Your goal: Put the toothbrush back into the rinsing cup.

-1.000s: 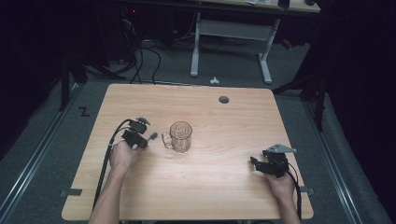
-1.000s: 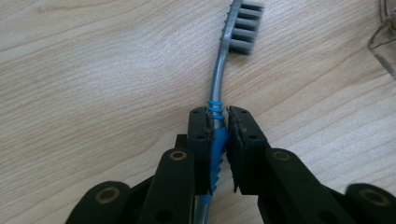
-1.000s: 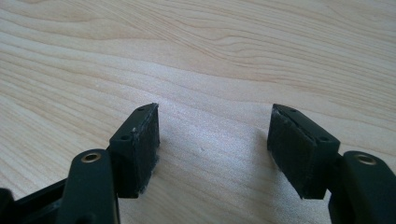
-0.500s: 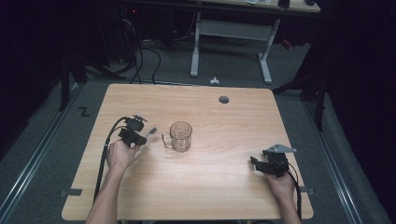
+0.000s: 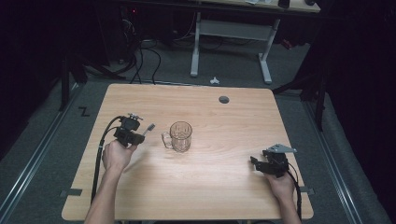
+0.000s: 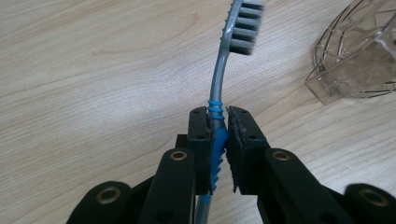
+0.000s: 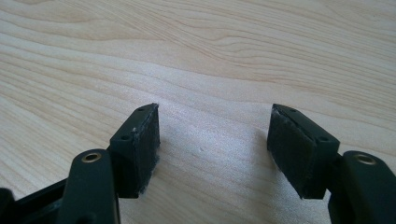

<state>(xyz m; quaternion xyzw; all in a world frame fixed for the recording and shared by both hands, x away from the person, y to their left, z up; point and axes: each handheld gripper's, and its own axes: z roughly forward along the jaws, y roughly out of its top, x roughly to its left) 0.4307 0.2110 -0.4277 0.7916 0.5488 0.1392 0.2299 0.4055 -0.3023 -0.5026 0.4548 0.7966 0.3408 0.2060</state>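
Note:
My left gripper (image 6: 218,128) is shut on a grey and blue toothbrush (image 6: 218,88), gripping its blue ribbed handle; the bristle head points away from me. In the high view the left gripper (image 5: 135,133) is held above the table's left side, with the toothbrush (image 5: 148,128) head pointing toward a clear glass mug (image 5: 180,136) just to its right. The mug (image 6: 357,60) stands upright with its handle facing the left gripper. My right gripper (image 5: 258,162) rests low near the table's right front, open, and in the right gripper view (image 7: 214,140) nothing lies between its pads.
The wooden table (image 5: 210,186) has a round cable hole (image 5: 224,99) at the back right. Behind the table stand a white desk frame (image 5: 231,32) and cables on the floor (image 5: 140,56).
My left hand has risen and drifted a little left and back with the toothbrush. The right hand and the mug have stayed where they were.

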